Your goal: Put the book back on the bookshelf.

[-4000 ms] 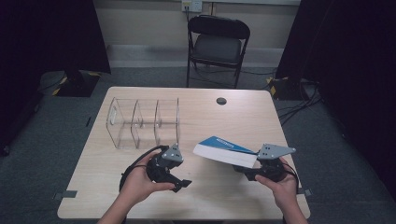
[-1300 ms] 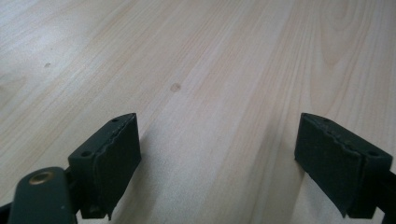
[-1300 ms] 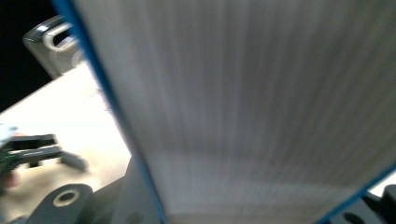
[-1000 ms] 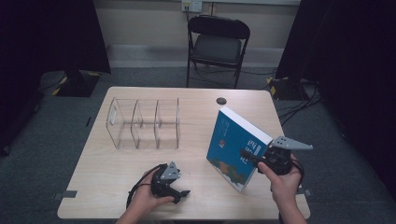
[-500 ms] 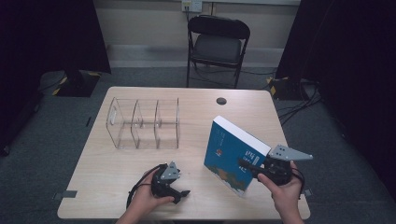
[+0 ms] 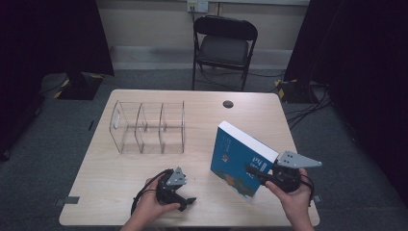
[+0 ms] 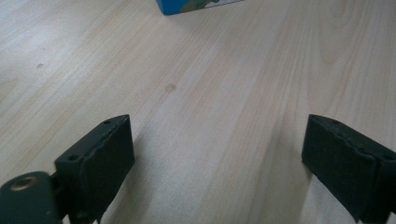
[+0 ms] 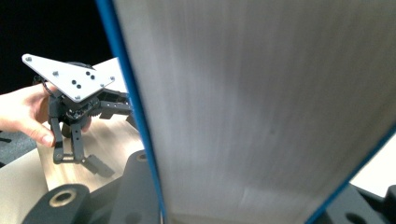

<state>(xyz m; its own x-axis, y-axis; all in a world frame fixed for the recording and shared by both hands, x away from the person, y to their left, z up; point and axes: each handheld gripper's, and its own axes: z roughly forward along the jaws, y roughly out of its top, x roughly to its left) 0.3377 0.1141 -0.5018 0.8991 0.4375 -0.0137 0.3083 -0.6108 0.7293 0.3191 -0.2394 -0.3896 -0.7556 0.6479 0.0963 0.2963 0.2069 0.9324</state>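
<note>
A thick blue-covered book (image 6: 239,158) stands tilted on its lower edge on the wooden table (image 6: 202,120), right of centre. My right gripper (image 6: 255,173) is shut on the book's right side, and in the right gripper view the white page edges (image 8: 261,107) run up between my jaws. My left gripper (image 6: 186,203) rests open near the front edge, left of the book and apart from it. Bare wood lies between its pads (image 7: 95,158), with a corner of the book (image 7: 196,4) farther off. The left gripper (image 8: 79,163) also appears in the right gripper view, beyond the book.
A clear three-compartment organizer (image 6: 149,127) stands empty at the table's left-centre. A round cable hole (image 6: 228,104) sits near the far edge. A black folding chair (image 6: 223,48) stands behind the table. Cables lie on the floor at the right.
The book went from held nearly flat above the table to standing on its edge, then sank slightly toward the front. The left gripper drew back to the front edge.
</note>
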